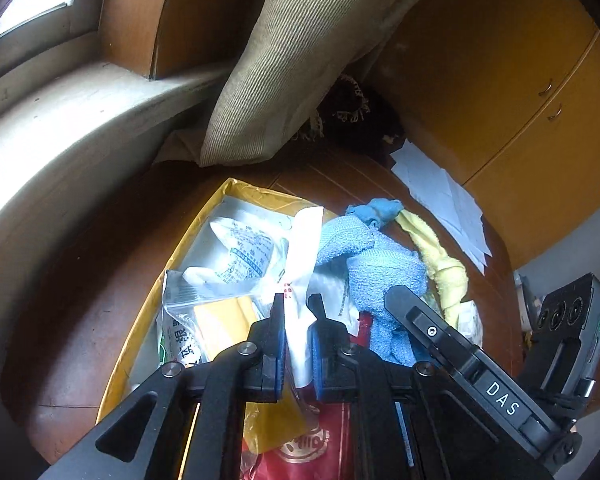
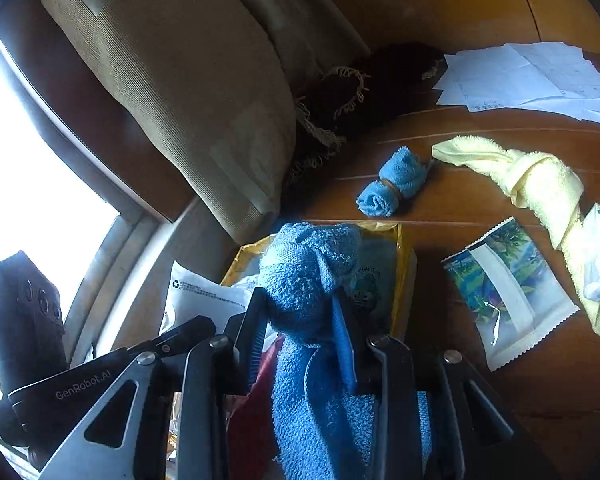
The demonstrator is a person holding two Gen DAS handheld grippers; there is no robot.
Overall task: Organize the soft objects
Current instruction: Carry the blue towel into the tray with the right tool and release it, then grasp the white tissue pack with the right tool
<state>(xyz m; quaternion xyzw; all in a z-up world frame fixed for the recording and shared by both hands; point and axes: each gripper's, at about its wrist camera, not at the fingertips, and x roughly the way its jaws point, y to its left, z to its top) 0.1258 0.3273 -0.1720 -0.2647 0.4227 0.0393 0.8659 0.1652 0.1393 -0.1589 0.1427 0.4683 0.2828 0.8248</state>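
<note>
Over the yellow box (image 1: pixel 224 208) on the wooden table (image 2: pixel 440 216), the left gripper (image 1: pixel 299 310) pinches a white plastic packet (image 1: pixel 302 256) upright between its fingers, above the bags of packets lying in the box. Just right of it, at the box's right edge, the right gripper (image 2: pixel 298 308) clamps a knotted blue towel (image 2: pixel 304 280). Beyond the box lie a small rolled blue cloth (image 2: pixel 392 188) and, farther right, a knotted yellow towel (image 2: pixel 540 180). A tan cushion (image 2: pixel 172 80) leans behind the box.

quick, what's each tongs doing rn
left tongs: shut on a white packet
right tongs: shut on a blue towel
</note>
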